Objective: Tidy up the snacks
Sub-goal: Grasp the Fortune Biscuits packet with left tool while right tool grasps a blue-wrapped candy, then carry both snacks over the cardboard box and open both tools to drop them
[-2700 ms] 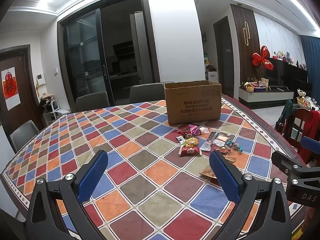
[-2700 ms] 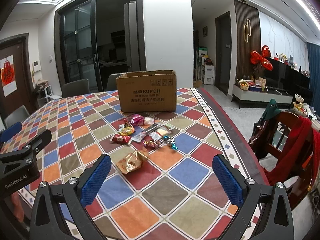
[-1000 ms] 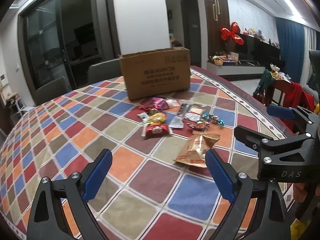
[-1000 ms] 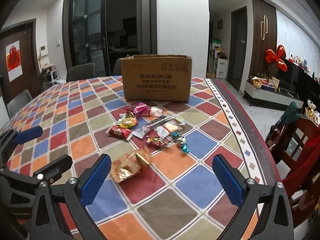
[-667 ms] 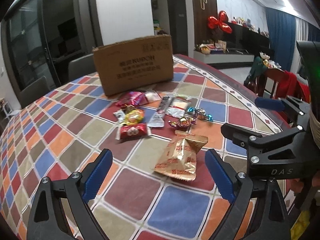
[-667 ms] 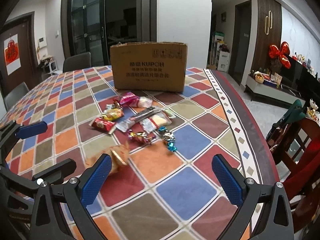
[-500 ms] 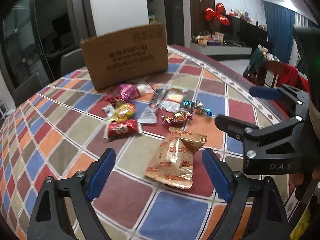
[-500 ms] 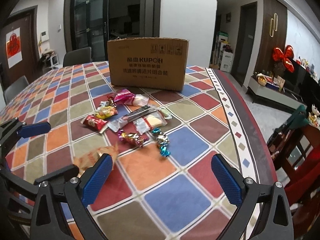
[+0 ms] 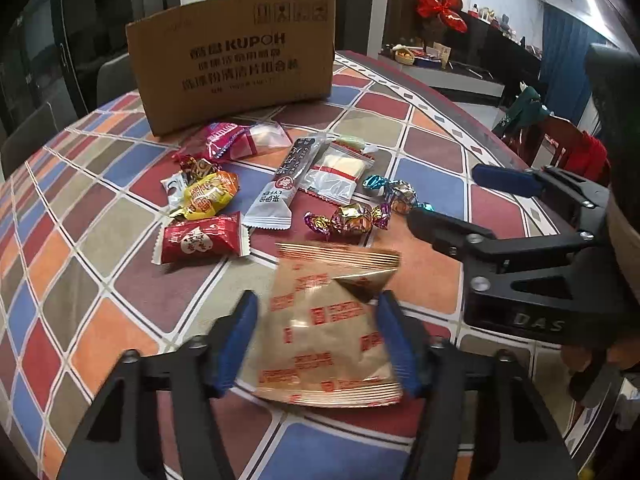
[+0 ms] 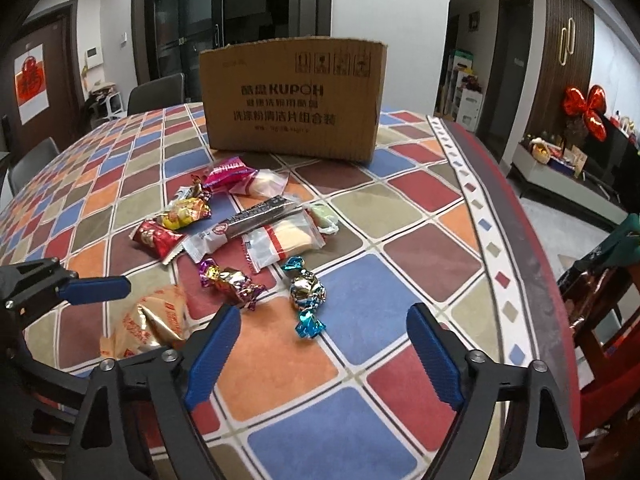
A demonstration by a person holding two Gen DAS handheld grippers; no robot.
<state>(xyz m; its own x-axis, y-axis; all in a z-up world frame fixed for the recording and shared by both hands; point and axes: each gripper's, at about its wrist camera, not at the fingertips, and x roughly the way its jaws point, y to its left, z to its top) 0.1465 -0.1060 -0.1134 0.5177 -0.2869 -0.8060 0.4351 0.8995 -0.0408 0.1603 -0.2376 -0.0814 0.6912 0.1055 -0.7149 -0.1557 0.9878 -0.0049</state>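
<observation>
The gold pouch (image 9: 324,332) lies on the surface (image 9: 132,280) between the blue pads (image 9: 236,340) of the left hand-held gripper (image 9: 316,344), whose jaws are closing around it; the pads sit just at its two side edges, and whether they already press on it cannot be told. In the right wrist view the same pouch shows at lower left, beside the left gripper's upper finger.

The right hand-held gripper (image 10: 324,360) is released, its jaws closing with nothing between them, only bare checked cloth. The blue-wrapped candy (image 10: 306,296) lies just ahead of its gap, and the purple-gold candy (image 10: 232,282) is near its left pad.

The pouch is shiny gold foil with red printed marks, crimped at both ends, one upper corner folded over. It is puffed and slightly blurred.

Beyond it, the other snacks lie in a loose cluster: a red pack (image 9: 200,240), a yellow pack (image 9: 208,196), a long grey bar (image 9: 280,184), a clear white-filled pack (image 9: 340,172) and a pink pack (image 9: 228,140). The box (image 9: 236,56) stands upright behind them.
</observation>
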